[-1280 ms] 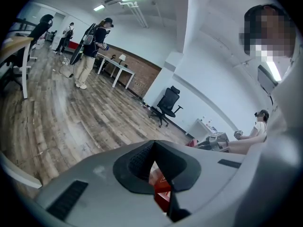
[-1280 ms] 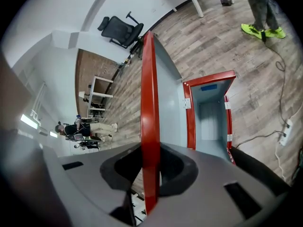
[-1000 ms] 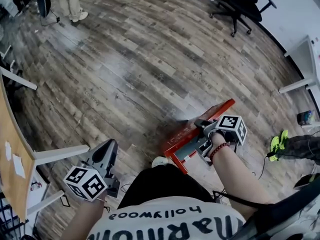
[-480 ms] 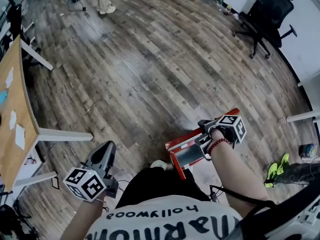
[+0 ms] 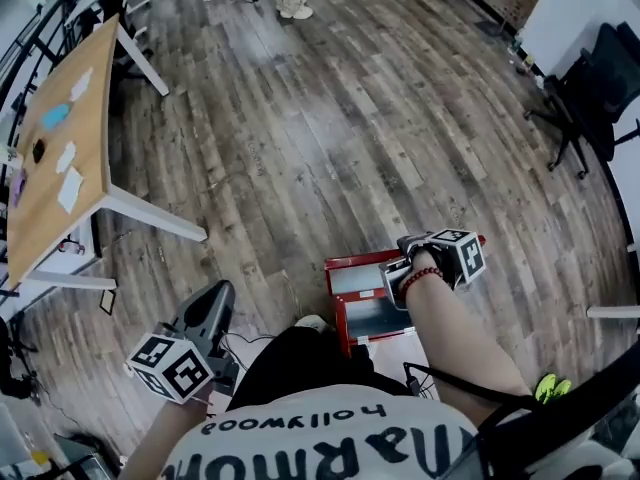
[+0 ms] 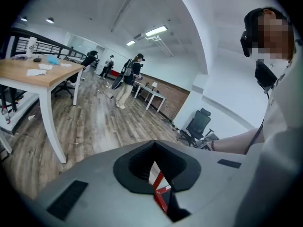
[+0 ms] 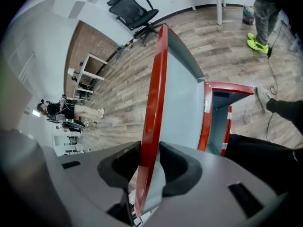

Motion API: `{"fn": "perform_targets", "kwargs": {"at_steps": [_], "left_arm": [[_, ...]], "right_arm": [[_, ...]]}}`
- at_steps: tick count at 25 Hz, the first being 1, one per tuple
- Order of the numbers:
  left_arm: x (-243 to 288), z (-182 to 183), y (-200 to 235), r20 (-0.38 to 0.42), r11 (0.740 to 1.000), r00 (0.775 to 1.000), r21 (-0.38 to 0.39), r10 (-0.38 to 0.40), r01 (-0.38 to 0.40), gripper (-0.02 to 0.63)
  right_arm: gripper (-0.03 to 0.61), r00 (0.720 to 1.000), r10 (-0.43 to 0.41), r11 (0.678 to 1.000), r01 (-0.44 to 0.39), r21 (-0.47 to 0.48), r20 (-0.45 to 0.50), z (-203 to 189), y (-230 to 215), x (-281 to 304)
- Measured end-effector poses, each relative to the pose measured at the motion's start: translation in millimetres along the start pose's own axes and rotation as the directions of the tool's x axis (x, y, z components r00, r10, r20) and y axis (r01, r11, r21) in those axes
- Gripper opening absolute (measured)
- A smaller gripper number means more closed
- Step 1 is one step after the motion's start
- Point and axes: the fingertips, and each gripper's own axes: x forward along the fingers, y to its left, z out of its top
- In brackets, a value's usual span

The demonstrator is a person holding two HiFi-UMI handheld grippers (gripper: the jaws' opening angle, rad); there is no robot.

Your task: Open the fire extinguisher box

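Swinging the door open looks like the step in hand; where does everything sit? (first watcher)

The fire extinguisher box (image 5: 343, 330) sits on the wood floor (image 5: 300, 148) at five o'clock in the head view, just ahead of the person; its door (image 5: 357, 280) stands raised off the frame, hinged along one side of the box; the right gripper (image 5: 398, 265) has the door's free red edge between its jaws. (second watcher)

How firm is that hold? (first watcher)

In the right gripper view the pads lie against both faces of the door, set narrow, with the red edge filling the gap; the jaws have just been opening, so the grip seems to be easing; the left gripper (image 5: 213, 298) hangs at seven o'clock, well apart from the box, its jaws closed tip to tip on nothing. (second watcher)

What does doing this well call for? (first watcher)

Probably carrying the edge round the hinge's arc rather than pulling it straight; the wrist should turn with the door so the pads do not twist its thin frame; release looks safest once the door rests open by itself, otherwise it may fall shut; the box seems unanchored and could slide or tip, so the left gripper might steady its frame if needed. (second watcher)
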Motion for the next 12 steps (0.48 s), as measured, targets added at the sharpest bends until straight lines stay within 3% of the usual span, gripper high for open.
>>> {"fn": "perform_targets", "kwargs": {"at_steps": [6, 12], "left_arm": [[-14.9, -20.6, -20.2, 0.028, 0.997, 0.997, -0.029, 0.070, -0.069, 0.006], [18.0, 0.1, -10.7, 0.012, 0.999, 0.999, -0.003, 0.034, -0.034, 0.006]], "right_arm": [[0.135, 0.999, -0.006, 0.999, 0.004, -0.038, -0.054, 2.0, 5.9, 6.2], [0.138, 0.997, -0.020, 1.000, 0.020, 0.001, -0.075, 2.4, 11.2, 16.9]]}}
